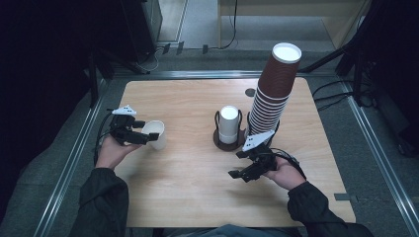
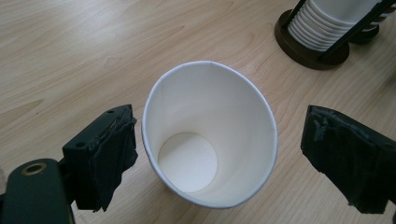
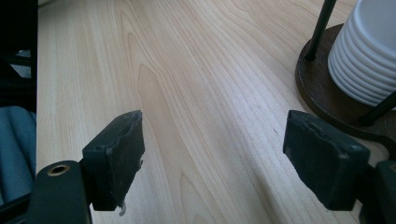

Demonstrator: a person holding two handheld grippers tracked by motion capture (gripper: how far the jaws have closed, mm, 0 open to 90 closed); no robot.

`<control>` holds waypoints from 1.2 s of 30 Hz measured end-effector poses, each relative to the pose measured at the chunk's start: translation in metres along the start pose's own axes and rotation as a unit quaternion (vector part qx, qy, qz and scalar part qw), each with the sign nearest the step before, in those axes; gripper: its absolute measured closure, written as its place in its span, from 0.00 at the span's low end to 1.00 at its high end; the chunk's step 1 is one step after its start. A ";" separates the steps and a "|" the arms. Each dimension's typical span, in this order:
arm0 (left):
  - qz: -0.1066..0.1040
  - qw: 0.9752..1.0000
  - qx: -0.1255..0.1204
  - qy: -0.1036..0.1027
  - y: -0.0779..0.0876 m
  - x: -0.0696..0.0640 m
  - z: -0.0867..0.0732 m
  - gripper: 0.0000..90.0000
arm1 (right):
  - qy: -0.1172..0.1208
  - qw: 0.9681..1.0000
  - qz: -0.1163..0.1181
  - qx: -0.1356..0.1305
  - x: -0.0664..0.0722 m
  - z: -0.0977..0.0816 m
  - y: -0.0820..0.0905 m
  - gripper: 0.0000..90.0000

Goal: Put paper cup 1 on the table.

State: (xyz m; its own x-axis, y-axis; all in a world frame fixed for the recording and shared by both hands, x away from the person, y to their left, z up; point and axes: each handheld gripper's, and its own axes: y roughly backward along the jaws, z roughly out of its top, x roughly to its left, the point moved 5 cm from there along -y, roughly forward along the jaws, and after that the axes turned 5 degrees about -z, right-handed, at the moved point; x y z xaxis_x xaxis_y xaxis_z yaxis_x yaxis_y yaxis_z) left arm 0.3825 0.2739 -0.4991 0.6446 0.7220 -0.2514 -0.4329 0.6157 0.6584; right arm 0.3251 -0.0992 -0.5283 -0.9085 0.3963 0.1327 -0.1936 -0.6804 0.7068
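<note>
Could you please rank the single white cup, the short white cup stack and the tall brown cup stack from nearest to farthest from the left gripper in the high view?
1. Single white cup, between the left gripper's fingers.
2. Short white cup stack, table centre.
3. Tall brown cup stack, right of it.

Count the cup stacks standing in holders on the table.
2. A short white stack sits in the dark holder mid-table; a tall brown stack stands just right of it. A single white cup sits apart between the left gripper's jaws.

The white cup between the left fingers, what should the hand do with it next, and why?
Probably draw the left gripper back from the white cup. The cup stands upright on the table, and both fingers stand clear of its sides, so it looks let go. Pulling straight back should keep the fingers from knocking it.
</note>
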 end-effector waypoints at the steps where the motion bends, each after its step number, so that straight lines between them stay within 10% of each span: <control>1: 0.002 1.000 0.002 -0.001 0.002 0.000 0.001 0.11 | 0.000 1.000 0.001 0.000 0.000 0.000 0.000 0.23; 17: 0.002 1.000 -0.010 0.004 0.028 -0.013 0.017 0.14 | 0.000 1.000 0.006 -0.011 -0.002 0.000 0.007 0.27; 25: -0.015 1.000 0.007 -0.013 0.020 -0.034 0.024 0.15 | 0.033 0.999 -0.007 -0.012 0.000 0.000 0.016 0.22; 36: -0.039 0.998 0.015 -0.044 0.008 -0.062 0.025 0.17 | 0.013 1.000 0.010 -0.011 -0.002 0.003 0.032 0.20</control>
State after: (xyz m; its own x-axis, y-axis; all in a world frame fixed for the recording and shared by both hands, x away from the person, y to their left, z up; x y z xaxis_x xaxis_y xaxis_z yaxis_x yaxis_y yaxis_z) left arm 0.3547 0.2263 -0.4602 0.7290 0.6410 -0.2401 -0.3612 0.6582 0.6605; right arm 0.3217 -0.1197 -0.5038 -0.9212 0.3672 0.1284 -0.1838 -0.7017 0.6884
